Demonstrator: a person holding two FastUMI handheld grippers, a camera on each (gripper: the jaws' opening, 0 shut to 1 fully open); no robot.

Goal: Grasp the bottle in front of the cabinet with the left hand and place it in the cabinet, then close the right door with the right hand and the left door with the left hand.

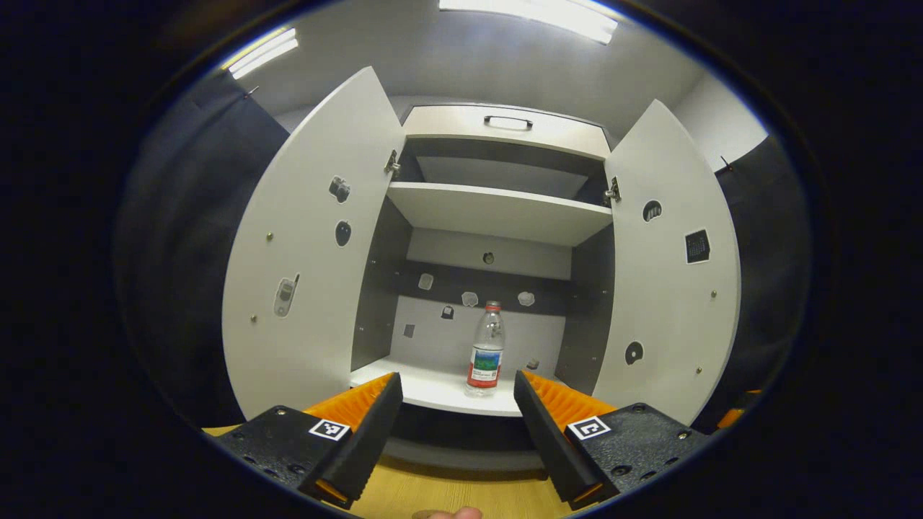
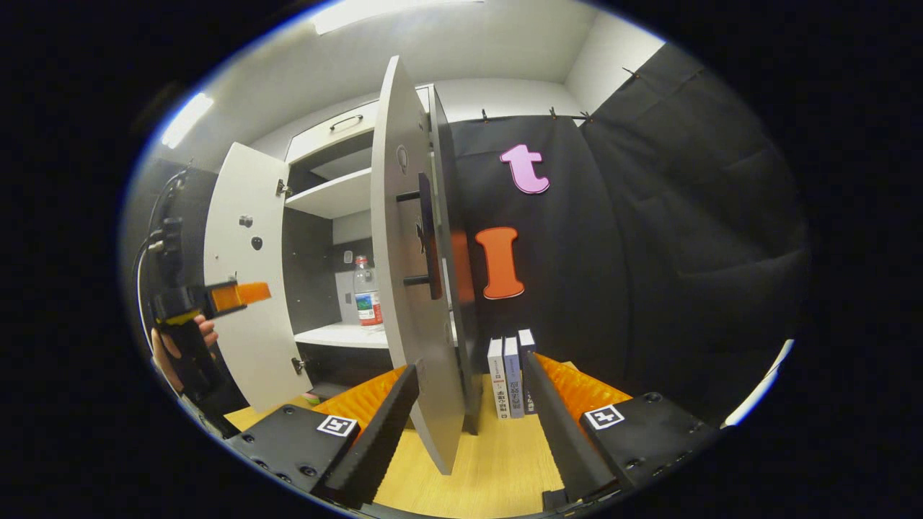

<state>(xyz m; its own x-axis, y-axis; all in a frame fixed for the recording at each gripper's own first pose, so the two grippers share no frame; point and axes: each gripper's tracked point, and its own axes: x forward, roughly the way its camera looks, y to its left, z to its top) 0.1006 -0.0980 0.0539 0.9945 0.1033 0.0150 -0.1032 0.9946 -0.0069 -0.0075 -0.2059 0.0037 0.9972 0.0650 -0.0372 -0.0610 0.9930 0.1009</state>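
I have the bottle (image 1: 487, 350) standing upright on the cabinet's lower shelf (image 1: 433, 386), near that shelf's front edge and roughly midway between its side walls. So I judge the placing step done and the door-closing steps still to do.

My left gripper (image 1: 458, 404) is spread wide and holding nothing, aimed straight at the open cabinet (image 1: 505, 216) from just in front of it. From the right gripper view I see that same left gripper (image 2: 241, 294) off the left door's outer face, a hand (image 2: 177, 349) below it.

My right gripper (image 2: 472, 393) is also spread and empty. The free edge of the right door (image 2: 404, 274) sits between its fingers, though I cannot tell whether either finger touches the panel. Both doors, the left door (image 1: 310, 259) included, stand fully open.

What worries me:
- The bottle is close to the shelf's front edge. If I swing the right door hard, the panel or the jolt could tip it, and it looks light enough to fall.
- If I push with the door edge wedged between the fingers, the gripper could bind as the panel turns on its hinges.
- The books (image 2: 510, 375) stand on the tabletop's far edge just behind the right door, near my right fingers, so a sloppy sweep could knock them.
- If my left gripper lingers in the opening, the closing right door may strike it.
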